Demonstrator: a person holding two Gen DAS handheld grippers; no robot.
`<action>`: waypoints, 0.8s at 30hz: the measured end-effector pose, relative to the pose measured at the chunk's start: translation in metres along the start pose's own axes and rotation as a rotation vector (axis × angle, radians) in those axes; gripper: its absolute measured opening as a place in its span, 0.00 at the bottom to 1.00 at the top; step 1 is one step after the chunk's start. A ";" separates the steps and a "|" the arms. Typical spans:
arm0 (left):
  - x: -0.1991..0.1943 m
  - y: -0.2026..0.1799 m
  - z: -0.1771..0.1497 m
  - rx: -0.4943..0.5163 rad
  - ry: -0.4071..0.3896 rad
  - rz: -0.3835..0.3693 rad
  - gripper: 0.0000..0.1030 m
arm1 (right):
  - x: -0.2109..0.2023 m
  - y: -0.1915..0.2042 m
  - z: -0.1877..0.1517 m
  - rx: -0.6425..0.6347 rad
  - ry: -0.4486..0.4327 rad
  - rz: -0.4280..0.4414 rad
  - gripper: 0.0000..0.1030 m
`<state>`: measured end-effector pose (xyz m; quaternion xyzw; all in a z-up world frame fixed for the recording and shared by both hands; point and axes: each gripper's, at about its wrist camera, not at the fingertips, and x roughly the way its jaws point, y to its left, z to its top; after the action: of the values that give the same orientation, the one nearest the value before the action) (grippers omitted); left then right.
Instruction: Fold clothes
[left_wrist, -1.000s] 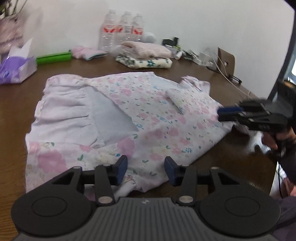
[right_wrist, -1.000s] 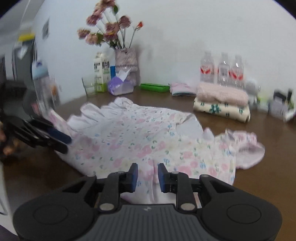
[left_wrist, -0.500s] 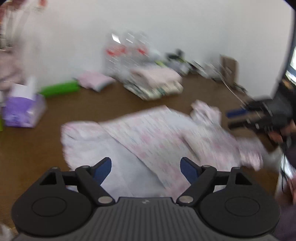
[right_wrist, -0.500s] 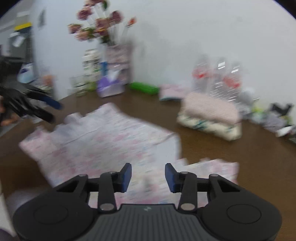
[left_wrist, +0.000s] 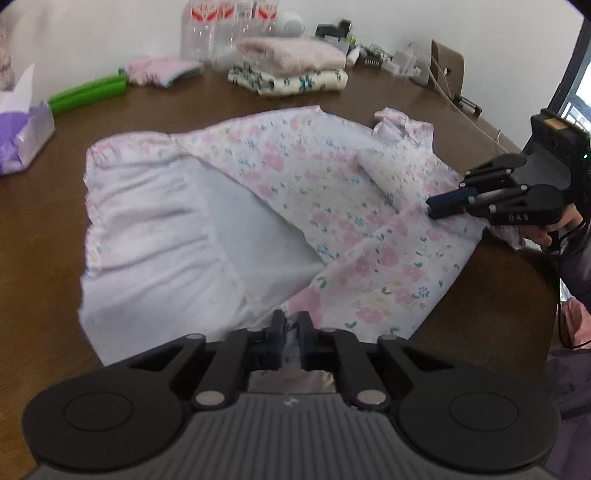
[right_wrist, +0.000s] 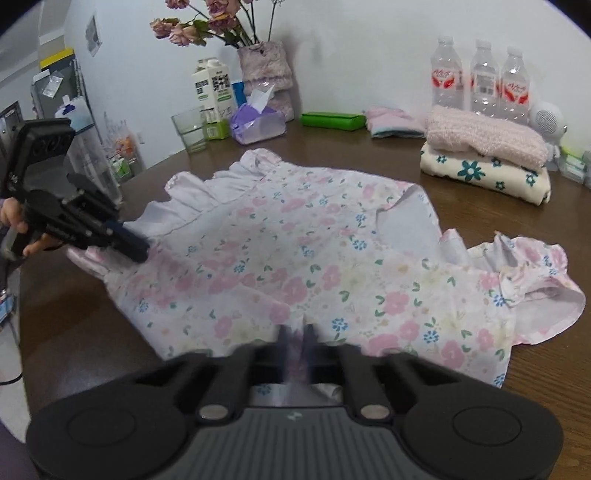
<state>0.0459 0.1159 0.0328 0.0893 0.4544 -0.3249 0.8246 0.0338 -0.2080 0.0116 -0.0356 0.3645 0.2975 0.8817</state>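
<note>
A pink floral dress lies spread on the brown table, with one side folded over so its white lining shows. In the left wrist view my left gripper is shut on the dress's near hem, where lining and floral cloth meet. My right gripper pinches the dress edge at the right. In the right wrist view the right gripper is shut on the floral dress at its near edge, its fingers blurred. The left gripper grips the ruffled end at the left.
A stack of folded clothes and water bottles stand at the back. A tissue box, a green case, a glass, a milk carton and a flower vase line the far edge. The table edge is close on the right.
Half a second ago both grippers were open and moving above the dress. Both have now come down and shut on the dress's near edge.
</note>
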 end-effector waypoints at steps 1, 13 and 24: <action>-0.002 -0.003 -0.001 0.000 -0.002 0.015 0.05 | -0.004 0.002 0.000 -0.005 -0.014 -0.001 0.02; 0.003 -0.048 0.071 0.358 -0.073 0.282 0.06 | -0.023 -0.013 0.003 0.137 -0.125 -0.053 0.11; -0.007 -0.021 0.028 0.114 -0.190 0.297 0.50 | 0.000 0.068 -0.016 -0.180 -0.058 -0.137 0.18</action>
<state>0.0500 0.0905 0.0575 0.1711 0.3369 -0.2318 0.8964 -0.0133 -0.1560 0.0106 -0.1310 0.3075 0.2690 0.9033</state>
